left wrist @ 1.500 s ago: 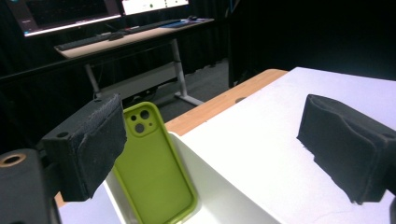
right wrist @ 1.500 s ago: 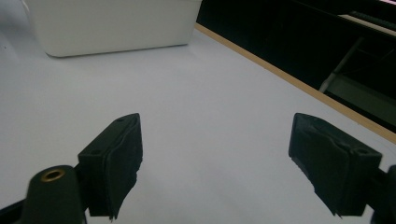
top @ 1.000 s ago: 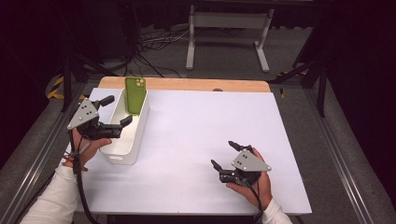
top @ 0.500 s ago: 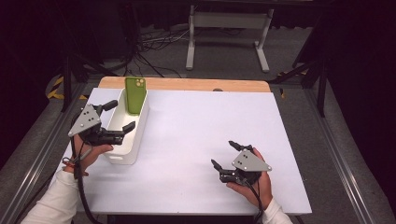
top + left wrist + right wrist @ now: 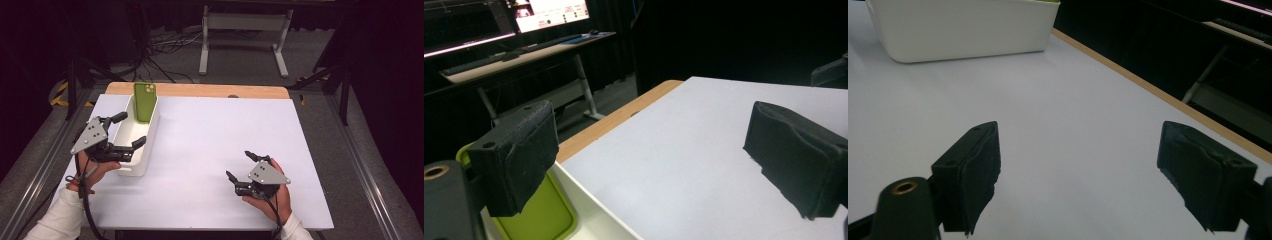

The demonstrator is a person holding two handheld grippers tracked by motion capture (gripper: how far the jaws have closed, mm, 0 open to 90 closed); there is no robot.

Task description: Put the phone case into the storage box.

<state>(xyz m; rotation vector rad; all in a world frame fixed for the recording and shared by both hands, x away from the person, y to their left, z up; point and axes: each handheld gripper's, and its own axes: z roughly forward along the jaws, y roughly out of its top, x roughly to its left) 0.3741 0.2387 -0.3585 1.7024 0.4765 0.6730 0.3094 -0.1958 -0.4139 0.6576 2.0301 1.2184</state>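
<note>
Two grippers are in your hands, and both stand with their jaws spread and nothing between the pads. Your left gripper hangs over the near half of the white bin, one jaw over the bin's outer rim and the other over its inside near the table-side wall. Ahead of those jaws, at the bin's far end, the green phone stands upright on its edge, leaning against the end wall with its camera lenses at the top. In the left gripper view the phone shows low down, just under and beside the left-hand jaw, inside the bin wall, apart from the pad; the right-hand jaw hangs over the bare white table.

Your right gripper rests low near the front edge of the table, well apart from the bin. In the right gripper view the bin lies far ahead of its jaws and to their left, with bare table between the two pads.
</note>
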